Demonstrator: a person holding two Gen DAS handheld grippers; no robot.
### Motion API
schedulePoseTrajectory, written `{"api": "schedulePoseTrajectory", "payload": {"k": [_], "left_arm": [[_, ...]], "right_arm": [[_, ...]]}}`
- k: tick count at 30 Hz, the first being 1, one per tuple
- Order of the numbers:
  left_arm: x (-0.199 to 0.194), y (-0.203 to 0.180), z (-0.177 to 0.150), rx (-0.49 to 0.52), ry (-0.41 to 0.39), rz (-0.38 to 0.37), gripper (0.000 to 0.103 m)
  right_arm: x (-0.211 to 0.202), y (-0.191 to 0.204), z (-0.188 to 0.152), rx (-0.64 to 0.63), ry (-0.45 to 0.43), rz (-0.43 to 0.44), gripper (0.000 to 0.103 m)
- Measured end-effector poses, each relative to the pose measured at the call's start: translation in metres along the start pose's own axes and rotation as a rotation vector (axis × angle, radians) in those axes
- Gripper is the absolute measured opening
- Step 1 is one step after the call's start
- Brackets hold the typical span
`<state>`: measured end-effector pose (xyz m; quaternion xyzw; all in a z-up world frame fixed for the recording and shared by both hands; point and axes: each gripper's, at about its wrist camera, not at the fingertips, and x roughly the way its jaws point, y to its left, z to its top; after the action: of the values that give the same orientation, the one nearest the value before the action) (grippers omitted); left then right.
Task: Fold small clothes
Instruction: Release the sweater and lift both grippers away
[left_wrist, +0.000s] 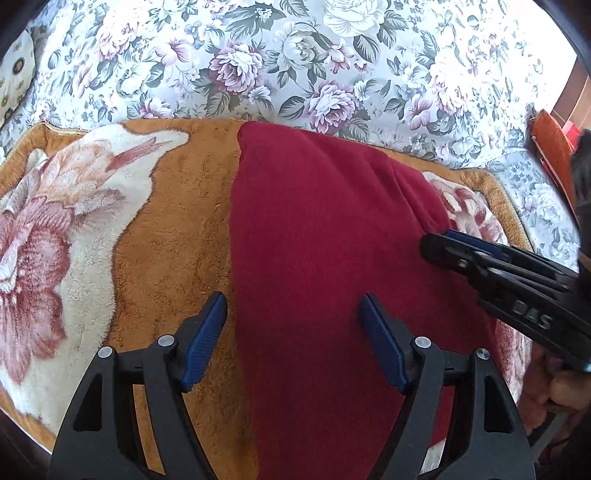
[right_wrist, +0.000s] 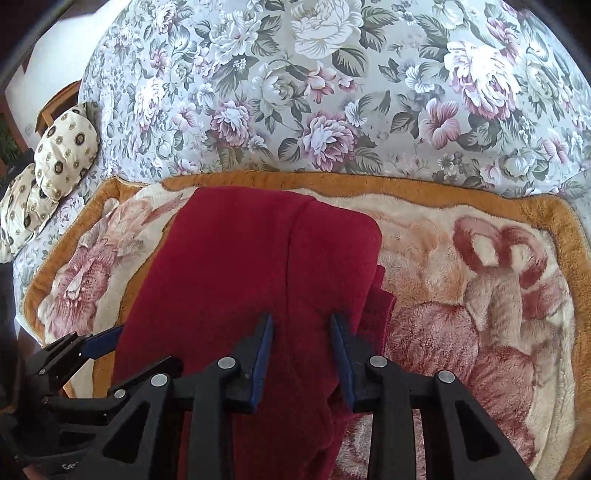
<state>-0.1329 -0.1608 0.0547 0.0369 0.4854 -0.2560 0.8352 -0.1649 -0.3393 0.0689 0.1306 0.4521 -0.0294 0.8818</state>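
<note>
Left gripper gapes wide, straddling the red garment's left edge. Right gripper, jaws half-closed, fabric between, grip uncertain. Beyond, fleece blanket, then open floral bedspread.

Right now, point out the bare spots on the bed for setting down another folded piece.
Free: floral bedspread beyond the plush blanket's orange border, and that blanket right of the red garment. Crowded: near the left gripper and right gripper, and by the pillows.
</note>
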Motion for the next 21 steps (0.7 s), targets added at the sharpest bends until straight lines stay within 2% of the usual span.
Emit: {"api": "schedulePoseTrajectory", "payload": {"k": [3, 6, 10, 13, 16, 21], "left_arm": [[-0.003, 0.001, -0.002, -0.002, -0.004, 0.005, 0.076], [-0.007, 0.001, -0.006, -0.011, -0.013, 0.014, 0.076], [-0.015, 0.000, -0.014, -0.028, -0.038, 0.039, 0.076], [-0.025, -0.004, -0.019, -0.005, -0.060, 0.074, 0.076], [-0.038, -0.006, -0.023, 0.027, -0.078, 0.122, 0.075], [-0.068, -0.006, -0.032, 0.013, -0.133, 0.129, 0.075]], "right_arm": [[-0.024, 0.002, -0.010, 0.002, -0.011, 0.022, 0.031], [-0.036, 0.008, -0.036, -0.012, 0.003, 0.010, 0.031], [-0.017, 0.019, -0.072, -0.042, 0.063, -0.031, 0.031], [-0.023, 0.029, -0.080, -0.067, 0.022, -0.062, 0.031], [-0.040, 0.030, -0.079, -0.032, -0.003, -0.029, 0.031], [-0.076, 0.030, -0.075, 0.018, -0.096, -0.079, 0.031]]}}
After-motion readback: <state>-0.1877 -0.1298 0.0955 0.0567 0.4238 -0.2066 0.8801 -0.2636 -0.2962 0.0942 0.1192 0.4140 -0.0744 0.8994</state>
